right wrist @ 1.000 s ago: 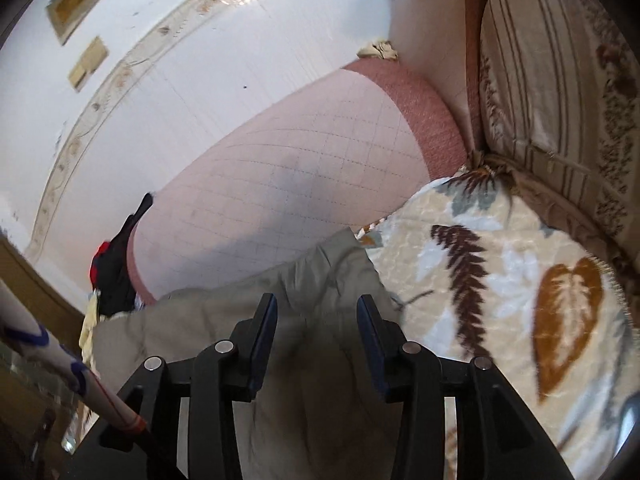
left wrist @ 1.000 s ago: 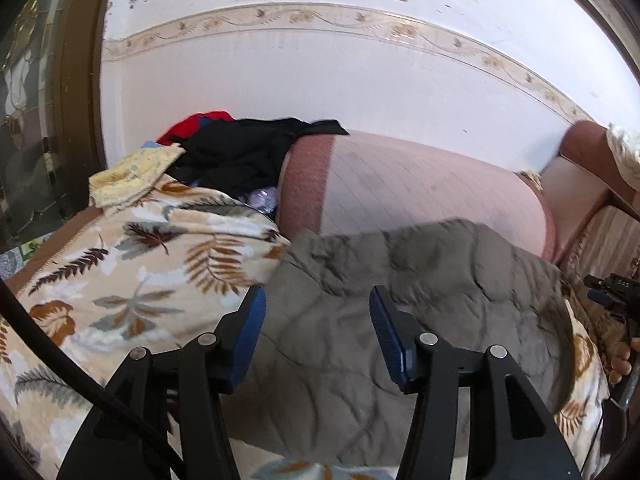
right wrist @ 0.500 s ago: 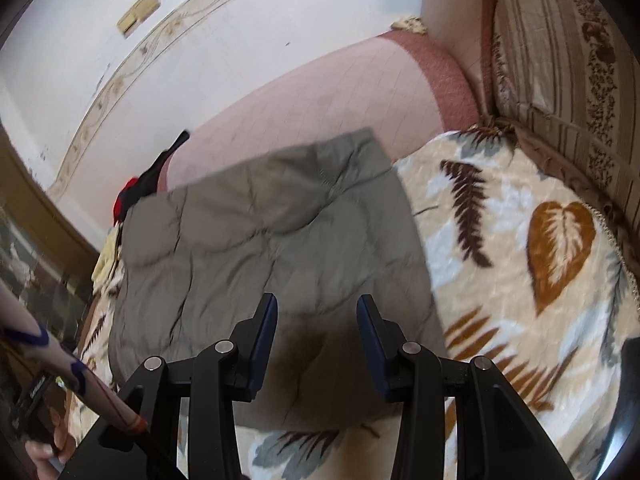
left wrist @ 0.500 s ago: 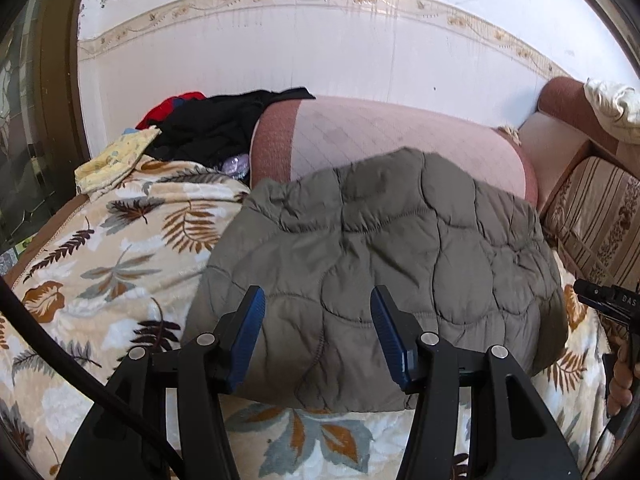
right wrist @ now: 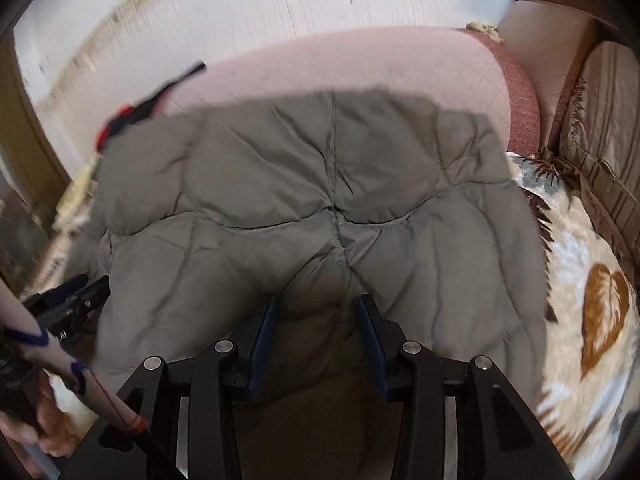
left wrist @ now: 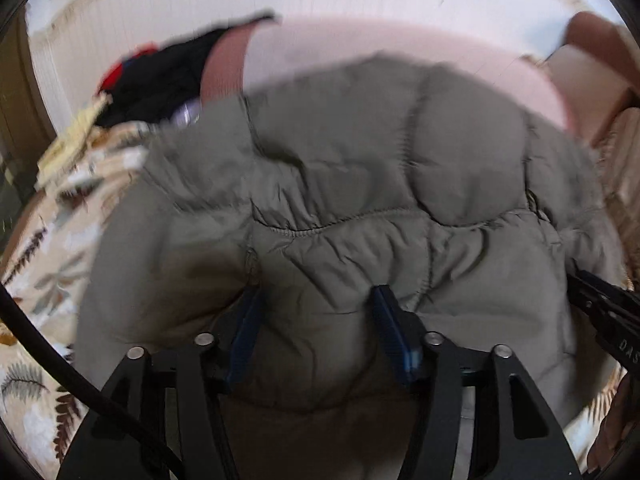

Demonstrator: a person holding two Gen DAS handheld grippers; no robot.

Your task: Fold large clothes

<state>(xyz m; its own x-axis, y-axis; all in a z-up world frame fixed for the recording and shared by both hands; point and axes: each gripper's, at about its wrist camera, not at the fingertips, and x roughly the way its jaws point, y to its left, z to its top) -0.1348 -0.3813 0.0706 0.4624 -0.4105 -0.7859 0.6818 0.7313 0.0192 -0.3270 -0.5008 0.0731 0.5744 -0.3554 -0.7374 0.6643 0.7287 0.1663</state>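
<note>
**Lying spread over the leaf-print blanket, the grey jacket is filling both views**

Lying flat and wide, the grey quilted jacket [left wrist: 360,184] is covering the middle of the leaf-print blanket [left wrist: 48,248], with its far edge reaching the pink bolster [left wrist: 400,52] beyond the jaws.

The left gripper [left wrist: 316,320] is pointing down at the near hem of the jacket. Its jaws are opening, and puffed fabric is bulging up between the blue pads [left wrist: 244,332]; the pads are sitting beside the cloth, and the blur is making it hard to tell whether they are still touching it. Off to the far left of these jaws, a heap of black and red clothes [left wrist: 160,76] is lying against the end of the bolster. At the right edge of this view the other gripper is showing as a dark shape beside the jacket.

The right gripper [right wrist: 316,328] is also hanging over the near hem, its jaws standing partly apart with the fabric running between and under them. Whether the pads [right wrist: 262,340] are pressing on the cloth I cannot tell. To the right of these jaws the blanket is showing bare, with a striped cushion [right wrist: 600,128] beyond it. At the lower left, a hand [right wrist: 36,436] is gripping the left tool.
</note>
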